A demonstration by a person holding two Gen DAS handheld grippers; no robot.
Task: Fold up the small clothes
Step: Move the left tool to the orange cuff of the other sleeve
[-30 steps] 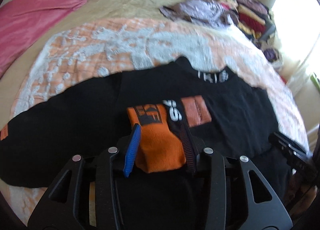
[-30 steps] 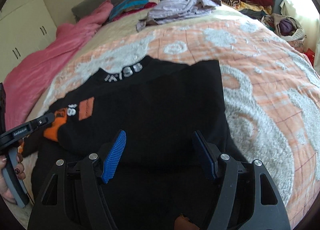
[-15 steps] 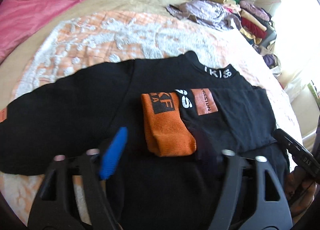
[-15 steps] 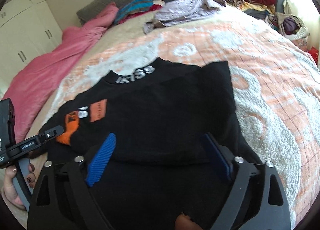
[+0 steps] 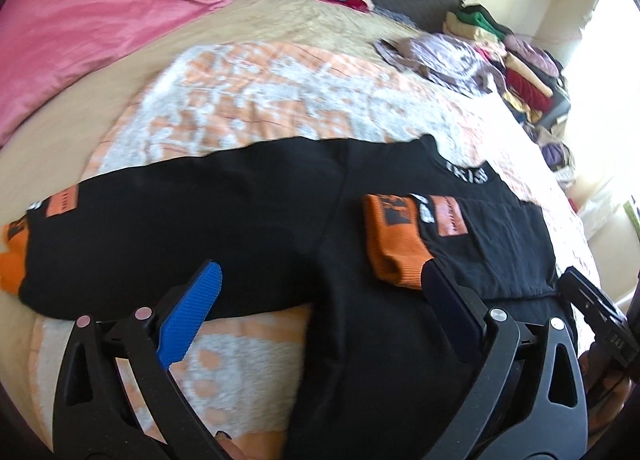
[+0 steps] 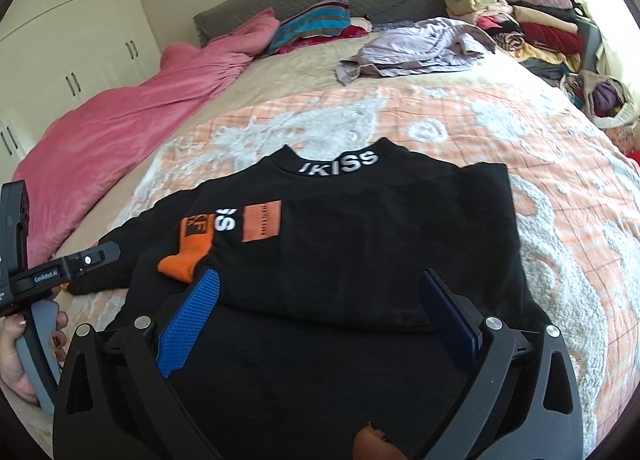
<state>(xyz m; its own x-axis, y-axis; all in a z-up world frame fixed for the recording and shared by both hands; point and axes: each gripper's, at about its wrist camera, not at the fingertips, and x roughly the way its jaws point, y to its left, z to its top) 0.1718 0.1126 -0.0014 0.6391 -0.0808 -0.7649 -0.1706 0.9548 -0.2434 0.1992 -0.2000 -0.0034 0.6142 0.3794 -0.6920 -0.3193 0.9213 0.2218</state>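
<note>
A black long-sleeved top (image 5: 248,228) (image 6: 360,260) with white collar lettering lies flat on the bed. Its right sleeve is folded across the chest, with the orange cuff (image 5: 394,246) (image 6: 188,256) on top. The other sleeve stretches out left, ending in an orange cuff (image 5: 12,260). My left gripper (image 5: 320,284) is open and empty above the top's lower middle. My right gripper (image 6: 320,292) is open and empty above the folded sleeve's lower edge. The left gripper's body (image 6: 60,268) shows at the left of the right wrist view.
The top lies on an orange and white bedspread (image 6: 560,200). A pink duvet (image 5: 88,20) lies at the far left. Lilac clothes (image 6: 416,48) and striped folded clothes (image 6: 312,24) lie near the headboard. Stacked clothes (image 6: 540,28) stand at the far right.
My left gripper has let go of the orange cuff, opened wide, and drawn back to the left. My right gripper has drawn back slightly and stays open.
</note>
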